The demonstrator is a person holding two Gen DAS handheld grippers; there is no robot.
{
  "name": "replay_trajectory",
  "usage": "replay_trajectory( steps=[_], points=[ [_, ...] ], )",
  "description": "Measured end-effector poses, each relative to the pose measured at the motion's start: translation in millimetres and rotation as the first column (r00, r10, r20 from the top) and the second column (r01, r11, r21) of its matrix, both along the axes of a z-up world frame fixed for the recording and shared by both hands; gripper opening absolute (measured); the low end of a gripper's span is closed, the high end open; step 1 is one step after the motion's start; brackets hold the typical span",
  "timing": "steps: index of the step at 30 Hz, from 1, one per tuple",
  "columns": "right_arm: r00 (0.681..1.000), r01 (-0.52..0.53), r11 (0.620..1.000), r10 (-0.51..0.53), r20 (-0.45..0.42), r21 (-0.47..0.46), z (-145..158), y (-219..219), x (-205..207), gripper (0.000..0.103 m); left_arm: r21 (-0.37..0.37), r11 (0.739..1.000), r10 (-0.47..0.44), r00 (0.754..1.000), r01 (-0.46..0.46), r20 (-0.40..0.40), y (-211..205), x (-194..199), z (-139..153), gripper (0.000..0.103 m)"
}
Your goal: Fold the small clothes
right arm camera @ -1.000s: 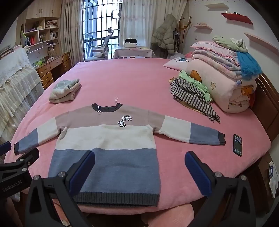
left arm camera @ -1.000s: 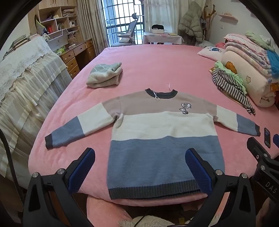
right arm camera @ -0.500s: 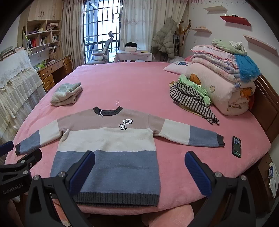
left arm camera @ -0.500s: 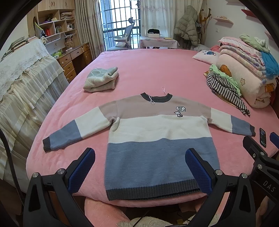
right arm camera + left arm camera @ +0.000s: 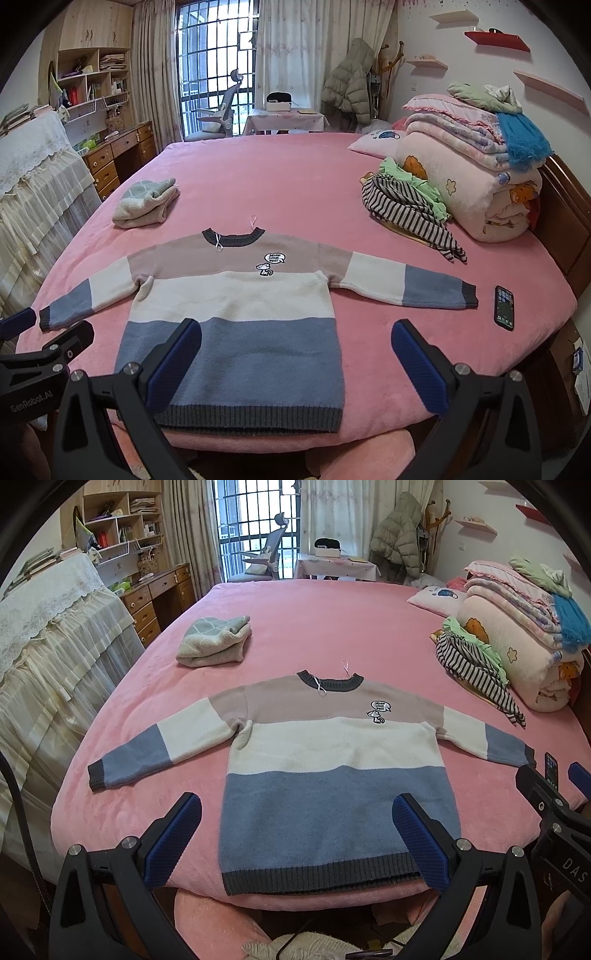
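Two open hand-held grippers above sweater [image 5: 332,760]

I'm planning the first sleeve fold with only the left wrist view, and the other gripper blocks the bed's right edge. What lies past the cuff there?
Observer: A phone lies flat on the bed, apart from the sweater cuff.
Operator: Is the right gripper holding anything?
Observer: No. The right gripper has its fingers wide open and empty.
Operator: A finger hides the hem's right corner from me.
Observer: That hem corner lies flat near the bed's edge.
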State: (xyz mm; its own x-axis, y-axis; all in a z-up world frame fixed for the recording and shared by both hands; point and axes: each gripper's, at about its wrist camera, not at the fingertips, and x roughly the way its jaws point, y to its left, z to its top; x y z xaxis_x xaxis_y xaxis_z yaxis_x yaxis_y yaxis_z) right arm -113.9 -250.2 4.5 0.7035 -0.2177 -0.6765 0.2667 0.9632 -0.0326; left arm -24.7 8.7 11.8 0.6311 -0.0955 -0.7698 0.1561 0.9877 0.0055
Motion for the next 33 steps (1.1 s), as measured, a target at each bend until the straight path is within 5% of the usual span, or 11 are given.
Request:
replay_trajectory(
  steps=[33],
  points=[
    [0.999,0.000,0.999,0.001,0.035,-0.036,9,6,-11,0.103,-0.015,0.999,-0.028,0.999,0.028,0.028,4,-12,8,0.103]
  ],
)
